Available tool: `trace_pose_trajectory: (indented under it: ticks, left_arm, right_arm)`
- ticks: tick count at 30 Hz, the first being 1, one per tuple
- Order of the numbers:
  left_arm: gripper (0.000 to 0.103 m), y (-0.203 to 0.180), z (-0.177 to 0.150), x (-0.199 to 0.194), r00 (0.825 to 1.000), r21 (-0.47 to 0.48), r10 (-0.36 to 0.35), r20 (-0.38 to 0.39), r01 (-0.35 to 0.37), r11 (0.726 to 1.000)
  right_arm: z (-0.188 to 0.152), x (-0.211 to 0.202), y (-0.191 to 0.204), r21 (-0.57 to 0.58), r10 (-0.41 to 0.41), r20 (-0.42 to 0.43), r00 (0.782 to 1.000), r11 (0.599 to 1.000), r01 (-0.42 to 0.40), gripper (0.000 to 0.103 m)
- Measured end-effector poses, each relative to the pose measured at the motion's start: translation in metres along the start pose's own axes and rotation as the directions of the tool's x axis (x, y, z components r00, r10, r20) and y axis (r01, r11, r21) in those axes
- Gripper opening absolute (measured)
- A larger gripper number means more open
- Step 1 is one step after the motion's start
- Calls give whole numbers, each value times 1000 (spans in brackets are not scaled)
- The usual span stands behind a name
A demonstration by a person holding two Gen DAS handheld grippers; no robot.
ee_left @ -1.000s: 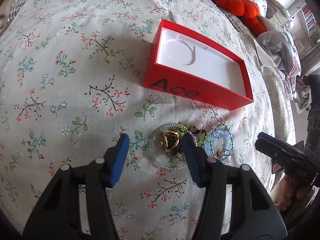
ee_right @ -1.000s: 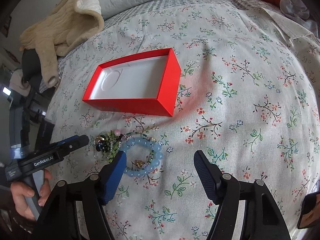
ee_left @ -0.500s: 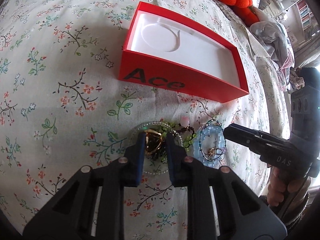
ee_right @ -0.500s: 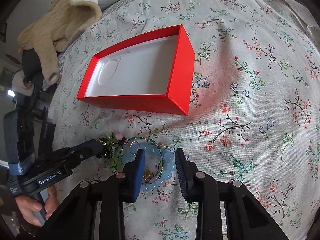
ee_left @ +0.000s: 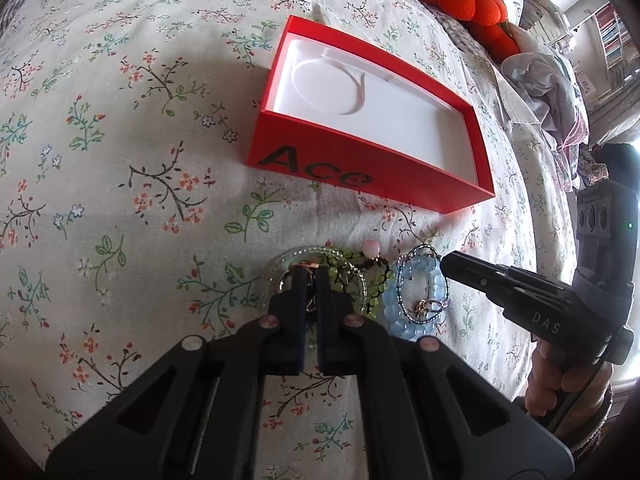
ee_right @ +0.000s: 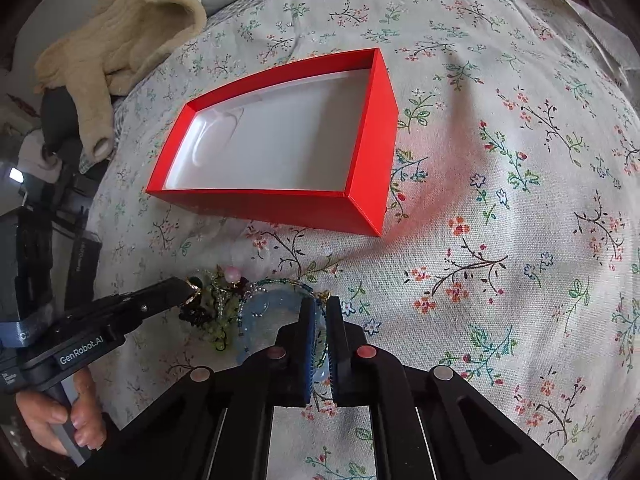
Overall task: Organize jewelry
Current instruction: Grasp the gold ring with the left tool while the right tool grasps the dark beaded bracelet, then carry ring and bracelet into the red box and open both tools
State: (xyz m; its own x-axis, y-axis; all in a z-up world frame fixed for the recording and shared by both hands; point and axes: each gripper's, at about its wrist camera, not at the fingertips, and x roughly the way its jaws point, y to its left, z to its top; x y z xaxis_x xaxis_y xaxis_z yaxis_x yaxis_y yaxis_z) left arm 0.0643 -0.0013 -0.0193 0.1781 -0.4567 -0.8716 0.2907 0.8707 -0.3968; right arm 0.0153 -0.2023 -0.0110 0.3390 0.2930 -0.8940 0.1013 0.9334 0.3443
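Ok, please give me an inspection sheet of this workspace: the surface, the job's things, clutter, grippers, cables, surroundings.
Surface: floral bedspread, soft and uneven.
Job's things: red box open, white insert bare; blue bead bracelet and gold ring with green bead jewelry lie in front of it.
Clutter: beige knit garment; orange plush.
Grippers: left gripper closed on the gold ring; right gripper closed on the blue bead bracelet.
Cables: nothing seen.
Surroundings: shelves beyond the bed.
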Motion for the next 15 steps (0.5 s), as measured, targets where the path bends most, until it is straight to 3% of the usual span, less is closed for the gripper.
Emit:
trace_pose_trajectory:
  ticks: [10, 12, 14, 15]
  left_arm:
    - [5, -2, -3, -18, 999, 16, -8, 53, 7, 1000]
    - [5, -1, -3, -22, 998, 15, -5, 61, 4, 1000]
    - [5, -1, -3, -25, 998, 19, 1, 70, -2, 1000]
    - [5, -1, -4, -25, 997, 21, 4, 72, -5, 1000]
  right_arm:
    - [-1, -17, 12, -30, 3, 51, 999, 1000, -1, 5]
    - [-1, -16, 12, -31, -4, 40, 999, 999, 5, 24]
    - [-1, -16, 12, -37, -17, 37, 999, 999, 18, 36]
    - [-2, -16, 12, -41, -24, 40, 999, 999, 26, 51]
